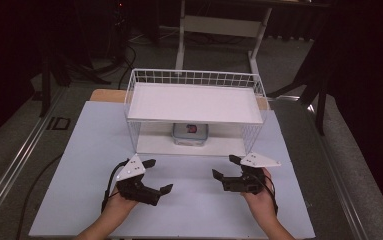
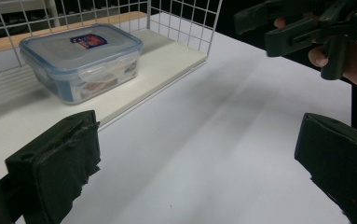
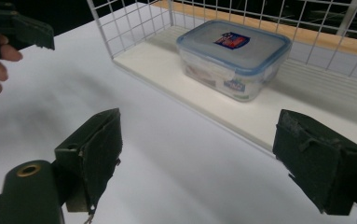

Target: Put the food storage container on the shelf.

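Both grippers are hovering over the white table [image 1: 79, 150], jaws apart, nothing held: left gripper [image 1: 151, 176] at 7 o'clock, right gripper [image 1: 226, 166] at 5 o'clock. The clip-lid food container [image 1: 190, 133] is sitting on the lower shelf of the white wire rack [image 1: 195, 102], at 12 o'clock from the grippers. Probably starting a reach for it; best to come in low under the upper shelf, grip the short sides evenly (lid clips look shut). Red-blue lid label [image 3: 230, 40] is too blurred to read.
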